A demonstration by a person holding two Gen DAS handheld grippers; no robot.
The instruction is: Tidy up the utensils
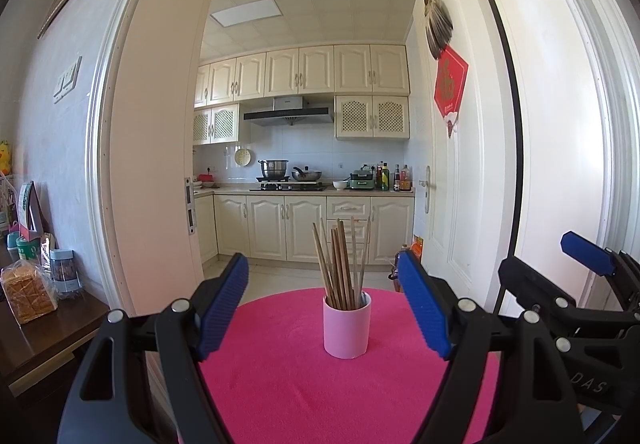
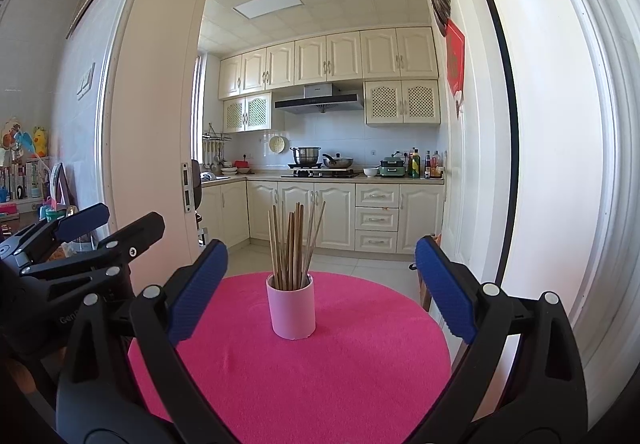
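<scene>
Utensils: a bundle of wooden chopsticks (image 1: 341, 264) stood upright, fanned out, in a pink cup (image 1: 346, 325).
Cup position: it sat on the round table with the pink cloth (image 1: 280, 384), nearer the far edge than the near one, roughly midway between the side edges.
Loose pieces: none showed on the cloth in either view.
Left gripper (image 1: 324, 308): its jaws stood wide apart, holding nothing, short of the cup.
Right gripper (image 2: 320, 284): its jaws were likewise spread wide and empty, clear of the cup.
Progress: judging from this, the gathering looked finished, or else not yet begun; the views could not settle which.
Left to do: nothing evident on the table.
</scene>
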